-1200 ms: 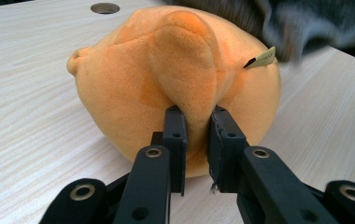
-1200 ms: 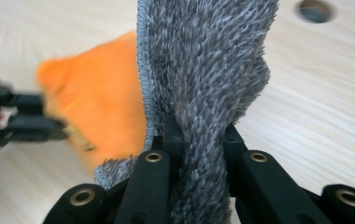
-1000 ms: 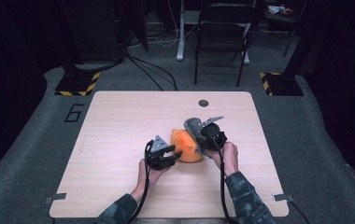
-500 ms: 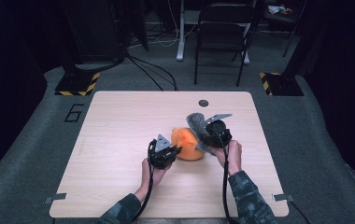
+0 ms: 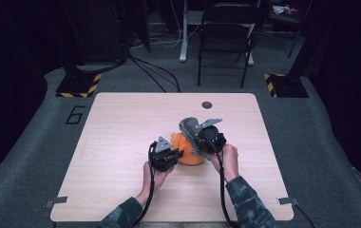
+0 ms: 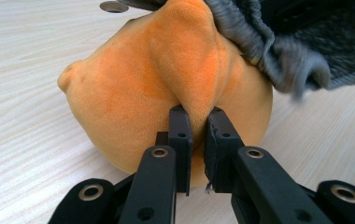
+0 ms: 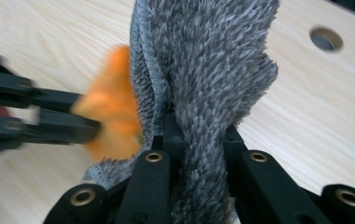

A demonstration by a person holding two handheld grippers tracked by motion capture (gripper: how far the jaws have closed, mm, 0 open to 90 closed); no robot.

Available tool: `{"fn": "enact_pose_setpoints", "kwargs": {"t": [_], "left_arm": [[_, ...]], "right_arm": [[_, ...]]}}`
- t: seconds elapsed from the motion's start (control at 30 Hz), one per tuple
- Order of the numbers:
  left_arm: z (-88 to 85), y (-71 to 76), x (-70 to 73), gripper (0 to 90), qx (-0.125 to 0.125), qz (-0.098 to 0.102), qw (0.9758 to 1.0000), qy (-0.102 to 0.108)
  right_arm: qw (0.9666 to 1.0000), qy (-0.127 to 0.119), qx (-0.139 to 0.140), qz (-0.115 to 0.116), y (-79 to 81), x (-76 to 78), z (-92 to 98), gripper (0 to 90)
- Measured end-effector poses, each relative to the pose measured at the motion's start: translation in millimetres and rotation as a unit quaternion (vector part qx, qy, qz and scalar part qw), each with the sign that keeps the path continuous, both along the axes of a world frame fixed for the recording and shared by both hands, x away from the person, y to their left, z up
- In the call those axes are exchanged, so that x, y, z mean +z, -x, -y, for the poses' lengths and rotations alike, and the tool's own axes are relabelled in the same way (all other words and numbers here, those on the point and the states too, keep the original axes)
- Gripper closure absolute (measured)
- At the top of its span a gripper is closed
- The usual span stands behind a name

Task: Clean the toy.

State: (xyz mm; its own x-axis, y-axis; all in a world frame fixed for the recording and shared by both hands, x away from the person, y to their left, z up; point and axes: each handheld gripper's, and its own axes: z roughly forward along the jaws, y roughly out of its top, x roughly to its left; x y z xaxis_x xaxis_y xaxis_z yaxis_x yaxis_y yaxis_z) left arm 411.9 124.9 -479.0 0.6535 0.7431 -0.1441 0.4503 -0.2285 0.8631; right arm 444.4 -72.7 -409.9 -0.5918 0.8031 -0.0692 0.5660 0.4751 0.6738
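1. So, from the high view I've got both grippers working the same soft bundle near the middle of the counter (image 5: pixel 121 123), a bit toward my side.
2. Left gripper (image 6: pixel 197 122): its jaws have just been closing, and now they're pinched narrow on a fold of the orange plush (image 6: pixel 166 84). In the left gripper view you can see the fabric bunched into a ridge between the two black pads, so that's a proper grip, not just a touch.
3. The orange plush sits on the wood, rounded and lumpy, with one little nub sticking out on its left side in that view.
4. Right gripper (image 7: pixel 198 128): jaws clamped on a thick fold of the grey shaggy cloth (image 7: pixel 208 60). In the right gripper view the cloth stands up between the jaws and fans out above them.
5. The grey cloth is draped over the far upper side of the orange plush, touching it. In the high view it sticks up just behind the right gripper (image 5: pixel 206 137), with the orange (image 5: pixel 188 154) peeking out between the two grippers.
6. The left gripper (image 5: pixel 165 156) sits just left of the plush in the high view, the two grippers close together.
7. Also on the counter: a round cable hole (image 5: pixel 207 104) near the far edge, well apart from the bundle. A chair (image 5: pixel 226 33) stands on the floor beyond the counter.
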Motion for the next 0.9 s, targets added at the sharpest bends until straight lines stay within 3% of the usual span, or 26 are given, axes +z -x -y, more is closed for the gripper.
{"fn": "enact_pose_setpoints", "kwargs": {"t": [0.13, 0.2, 0.3, 0.4, 0.6, 0.67, 0.73, 0.8, 0.87, 0.9], "left_arm": [[0.7, 0.9, -1.5, 81.9, 0.000, 0.000, 1.0000, 0.002], [1.2, 0.5, -1.6, 81.7, -0.002, 0.000, 1.0000, 0.004], [1.6, 0.3, -1.5, 81.6, -0.003, 0.001, 1.0000, 0.006], [-0.5, -1.0, -1.1, 81.5, -0.007, 0.000, 1.0000, 0.004], [-4.7, -3.3, -1.3, 81.2, 0.003, -0.006, 0.9998, 0.017], [-5.1, -3.2, -1.6, 81.1, 0.007, -0.008, 0.9997, 0.021], [-4.6, -3.0, -1.3, 81.0, 0.006, -0.006, 0.9998, 0.018], [-4.4, -3.5, -1.3, 80.9, 0.005, -0.006, 0.9998, 0.019], [-4.6, -3.9, -1.5, 80.6, 0.007, -0.004, 0.9997, 0.021], [-5.2, -4.3, -1.6, 80.3, 0.005, -0.005, 0.9998, 0.021]], "right_arm": [[0.9992, -0.007, -0.029, -0.028, -9.0, -14.6, 19.4, 79.1], [0.9977, -0.028, -0.037, -0.050, -15.7, -23.9, 29.9, 79.1], [0.9957, -0.038, -0.050, -0.069, -22.1, -32.2, 38.5, 79.1], [0.9952, -0.011, -0.064, -0.074, -25.2, -41.0, 42.5, 79.1], [0.9898, 0.007, -0.086, -0.113, -34.8, -65.3, 53.9, 79.0], [0.9907, -0.004, -0.093, -0.099, -32.9, -55.6, 57.9, 79.0], [0.9932, -0.018, -0.092, -0.069, -26.0, -34.3, 57.0, 79.0], [0.9958, -0.039, -0.073, -0.039, -17.8, -10.7, 51.2, 79.0], [0.9967, -0.059, -0.045, -0.032, -11.1, 3.8, 39.8, 79.0], [0.9974, -0.057, -0.031, -0.033, -9.3, 5.1, 32.8, 79.0]]}}
